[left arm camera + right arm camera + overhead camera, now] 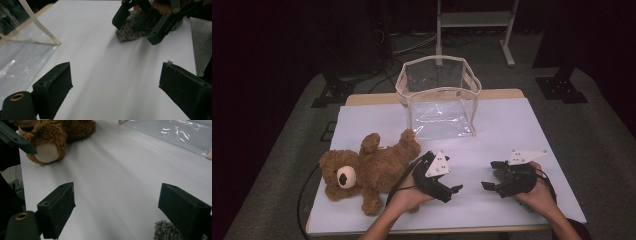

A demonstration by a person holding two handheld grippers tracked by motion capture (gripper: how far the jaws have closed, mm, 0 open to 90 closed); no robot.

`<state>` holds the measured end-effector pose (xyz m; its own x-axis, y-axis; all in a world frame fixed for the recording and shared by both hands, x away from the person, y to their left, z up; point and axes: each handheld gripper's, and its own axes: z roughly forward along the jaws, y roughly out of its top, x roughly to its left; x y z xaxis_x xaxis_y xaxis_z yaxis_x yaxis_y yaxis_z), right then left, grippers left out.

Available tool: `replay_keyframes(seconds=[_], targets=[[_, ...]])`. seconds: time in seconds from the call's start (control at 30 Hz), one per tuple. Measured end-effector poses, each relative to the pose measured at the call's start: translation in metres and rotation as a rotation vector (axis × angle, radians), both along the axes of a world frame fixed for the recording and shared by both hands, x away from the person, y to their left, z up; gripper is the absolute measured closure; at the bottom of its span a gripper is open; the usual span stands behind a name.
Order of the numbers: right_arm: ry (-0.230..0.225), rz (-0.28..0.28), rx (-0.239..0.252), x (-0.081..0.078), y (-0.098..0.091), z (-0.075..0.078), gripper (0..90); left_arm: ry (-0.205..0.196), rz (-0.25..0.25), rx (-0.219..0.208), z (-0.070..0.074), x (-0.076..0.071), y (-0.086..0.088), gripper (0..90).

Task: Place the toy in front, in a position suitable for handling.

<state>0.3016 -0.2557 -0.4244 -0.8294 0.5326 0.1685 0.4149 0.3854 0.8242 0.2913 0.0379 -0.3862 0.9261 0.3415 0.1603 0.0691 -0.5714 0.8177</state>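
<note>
Item: we are holding the left gripper (451, 190) and right gripper (490, 185) with fingers released, empty, facing across bare bench (512, 125); teddy bear (367, 172) is lying beside our left hand, near the clear bag (439, 97) standing open, likely awaiting it.

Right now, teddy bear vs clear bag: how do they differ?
The teddy bear is brown, furry and opaque; the clear bag is see-through plastic with pale trim. The teddy bear lies on its side near the table's left edge; the clear bag stands upright and open-topped at the far side. Both rest on the white table, ungripped.
</note>
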Motion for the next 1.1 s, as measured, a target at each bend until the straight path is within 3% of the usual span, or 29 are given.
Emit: replay_keyframes(seconds=[0.13,0.27,0.4,0.5,0.67,1.1], targets=[[0.001,0.005,0.001,-0.001,0.001,0.000,12.4,-0.026,-0.019,0.001,0.018,0.002,0.012,12.0],[-0.001,0.013,-0.006,-0.002,0.003,0.000,12.4,-0.045,-0.006,0.009,0.028,0.006,0.024,13.1],[-0.002,0.015,-0.007,-0.003,0.004,-0.001,12.4,-0.074,0.031,0.002,0.046,0.013,0.051,14.2],[-0.003,0.017,-0.009,-0.003,0.005,0.000,12.4,-0.081,0.038,0.009,0.054,0.015,0.066,19.6],[-0.001,0.026,-0.013,-0.003,0.008,-0.001,12.4,-0.094,0.062,-0.001,0.067,0.018,0.094,20.7],[0.008,0.046,-0.022,-0.004,0.014,-0.003,12.4,-0.095,0.118,0.015,0.075,0.022,0.147,24.0]])
